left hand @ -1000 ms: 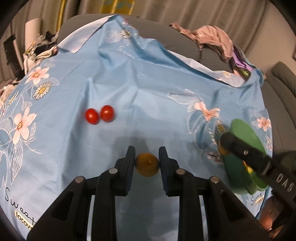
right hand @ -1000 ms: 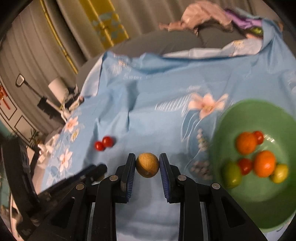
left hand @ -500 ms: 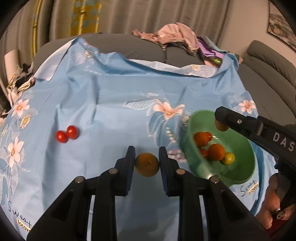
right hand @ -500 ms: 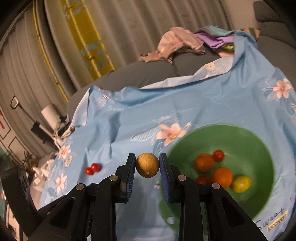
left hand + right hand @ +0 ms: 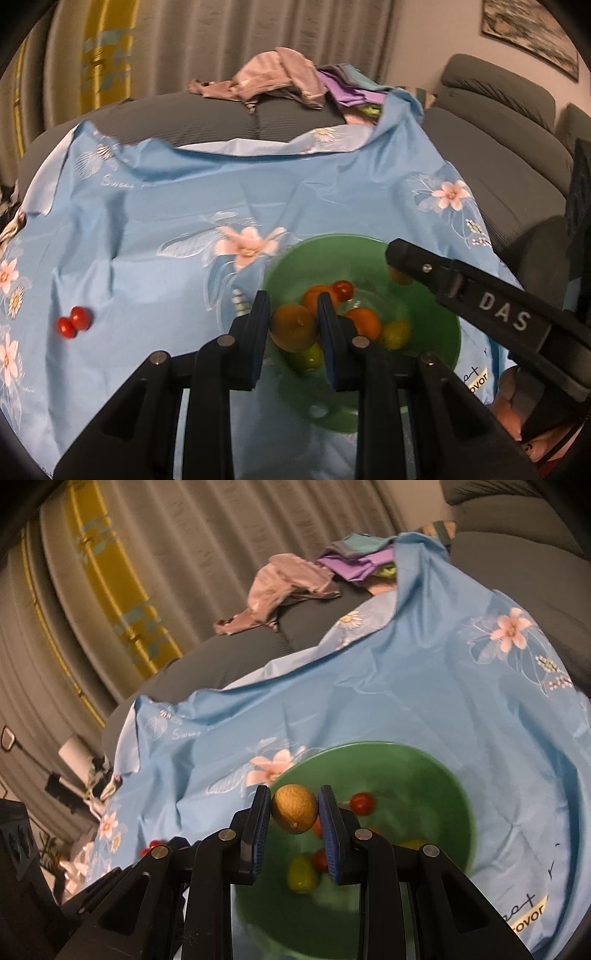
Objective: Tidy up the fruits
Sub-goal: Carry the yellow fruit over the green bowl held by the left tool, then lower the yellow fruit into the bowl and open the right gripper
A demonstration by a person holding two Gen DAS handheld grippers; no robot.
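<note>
Fruits: one orange-brown fruit with a small stem nub (image 5: 294, 326), clamped between the closed-in pads of the left gripper (image 5: 293, 326), above the near left part of the green bowl (image 5: 439, 314). One tan, rough-skinned round fruit (image 5: 294, 808), clamped likewise in the right gripper (image 5: 294, 810), above the near left rim of the same bowl (image 5: 436, 771); the right gripper also shows in the left wrist view (image 5: 397, 269) as a black arm marked "DAS" reaching in from the right over the bowl. Bowl contents, left wrist view: two oranges (image 5: 364, 322), one red tomato (image 5: 342, 290), one yellow-green fruit (image 5: 396, 334), one green fruit (image 5: 310, 356) partly hidden behind the held fruit. Loose on the cloth, well to the left of the bowl: two small red tomatoes (image 5: 73, 322), touching each other. Surface: blue floral cloth (image 5: 177, 206), spread over a grey sofa (image 5: 495, 173). Far edge: heap of pink and purple clothes (image 5: 284, 79). Behind: grey curtain (image 5: 258, 40).
</note>
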